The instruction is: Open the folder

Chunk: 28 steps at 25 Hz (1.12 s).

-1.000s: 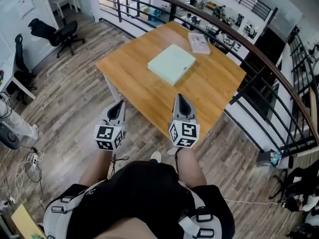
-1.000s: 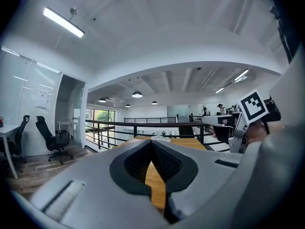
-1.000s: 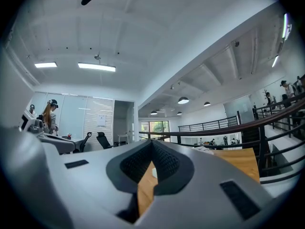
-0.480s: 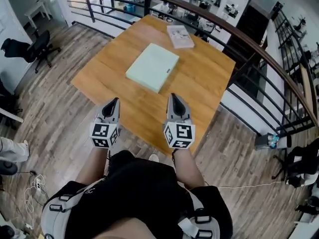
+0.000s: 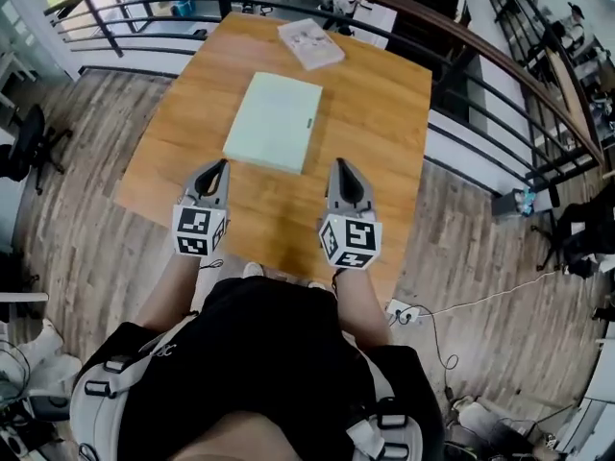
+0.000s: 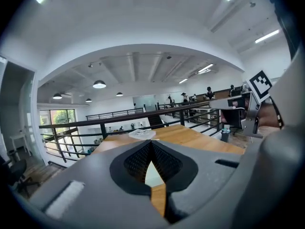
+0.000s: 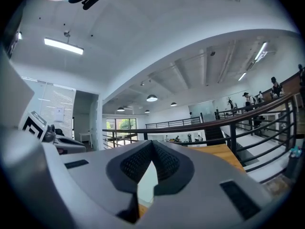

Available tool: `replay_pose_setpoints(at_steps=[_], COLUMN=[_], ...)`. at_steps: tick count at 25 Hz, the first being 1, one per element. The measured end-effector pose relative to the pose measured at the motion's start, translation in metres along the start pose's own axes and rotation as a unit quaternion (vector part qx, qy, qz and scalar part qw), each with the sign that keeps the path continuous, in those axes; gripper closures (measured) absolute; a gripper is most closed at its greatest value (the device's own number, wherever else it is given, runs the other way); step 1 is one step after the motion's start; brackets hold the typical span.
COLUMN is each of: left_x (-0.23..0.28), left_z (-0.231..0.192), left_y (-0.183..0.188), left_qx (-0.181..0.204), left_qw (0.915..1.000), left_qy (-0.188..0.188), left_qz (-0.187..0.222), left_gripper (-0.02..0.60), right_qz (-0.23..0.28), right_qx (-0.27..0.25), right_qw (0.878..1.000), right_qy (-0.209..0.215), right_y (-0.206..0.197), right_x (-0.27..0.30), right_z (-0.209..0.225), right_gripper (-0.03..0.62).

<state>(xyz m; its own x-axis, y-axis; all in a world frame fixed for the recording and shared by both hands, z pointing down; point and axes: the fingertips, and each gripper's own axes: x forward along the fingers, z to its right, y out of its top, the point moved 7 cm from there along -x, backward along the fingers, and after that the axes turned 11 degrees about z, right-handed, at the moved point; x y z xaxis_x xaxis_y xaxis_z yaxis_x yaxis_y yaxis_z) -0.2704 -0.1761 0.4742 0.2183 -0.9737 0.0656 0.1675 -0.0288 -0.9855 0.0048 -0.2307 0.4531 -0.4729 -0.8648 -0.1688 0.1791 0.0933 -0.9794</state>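
Observation:
A pale green folder (image 5: 274,121) lies closed and flat on the wooden table (image 5: 380,113), its long side running away from me. My left gripper (image 5: 220,165) hovers over the table's near edge, just short of the folder's near left corner, its jaws shut and empty. Over the same edge my right gripper (image 5: 339,164) is level with the folder's near right corner, also shut on nothing. In the left gripper view the jaw tips (image 6: 151,142) meet, with a strip of the folder (image 6: 152,173) showing below them. The right gripper view shows the same: closed tips (image 7: 153,142) and a pale strip of folder (image 7: 145,185).
A white booklet (image 5: 310,43) lies at the table's far end. A dark metal railing (image 5: 452,41) curves round the table's far and right sides. Wood flooring (image 5: 77,161) surrounds the table, with a power strip and cable (image 5: 408,312) near my right foot.
I have stepped up to the table. Both grippers have come forward to its near edge, the left one further, and the folder now lies squarely ahead between them. Both stayed shut.

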Motion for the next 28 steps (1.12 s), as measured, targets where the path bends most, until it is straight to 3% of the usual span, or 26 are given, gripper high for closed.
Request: replay_pose_setpoints(at_steps=[4, 8, 9, 11, 17, 24, 28], left_x=[0.03, 0.057, 0.063, 0.073, 0.095, 0.129, 0.149], left_z=[-0.008, 0.002, 0.007, 0.02, 0.051, 0.068, 0.076], left_y=[-0.01, -0.033, -0.04, -0.055, -0.093, -0.13, -0.149], left_qx=[0.05, 0.127, 0.144, 0.175, 0.261, 0.321, 0.341], left_qw=[0.9973, 0.9846, 0.9793, 0.9663, 0.917, 0.8742, 0.8581], left_qy=[-0.048, -0.113, -0.133, -0.176, -0.273, -0.322, -0.333], left_qz=[-0.02, -0.043, -0.051, -0.069, -0.127, -0.171, -0.192], left_gripper=[0.577, 0.575, 0.564, 0.481, 0.342, 0.322, 0.322], right_qz=[0.003, -0.003, -0.006, -0.011, -0.024, -0.037, -0.048], right_qx=[-0.007, -0.012, -0.013, -0.016, -0.021, -0.021, -0.023], right_qw=[0.999, 0.998, 0.997, 0.996, 0.992, 0.988, 0.987], right_qy=[-0.035, -0.068, -0.076, -0.089, -0.122, -0.148, -0.154], right_y=[-0.001, -0.006, -0.008, -0.011, -0.014, -0.015, -0.017], right_x=[-0.001, -0.012, -0.017, -0.027, -0.048, -0.066, -0.075], right_z=[-0.002, 0.007, 0.01, 0.014, 0.024, 0.032, 0.034], right_gripper=[0.587, 0.587, 0.586, 0.586, 0.588, 0.586, 0.587])
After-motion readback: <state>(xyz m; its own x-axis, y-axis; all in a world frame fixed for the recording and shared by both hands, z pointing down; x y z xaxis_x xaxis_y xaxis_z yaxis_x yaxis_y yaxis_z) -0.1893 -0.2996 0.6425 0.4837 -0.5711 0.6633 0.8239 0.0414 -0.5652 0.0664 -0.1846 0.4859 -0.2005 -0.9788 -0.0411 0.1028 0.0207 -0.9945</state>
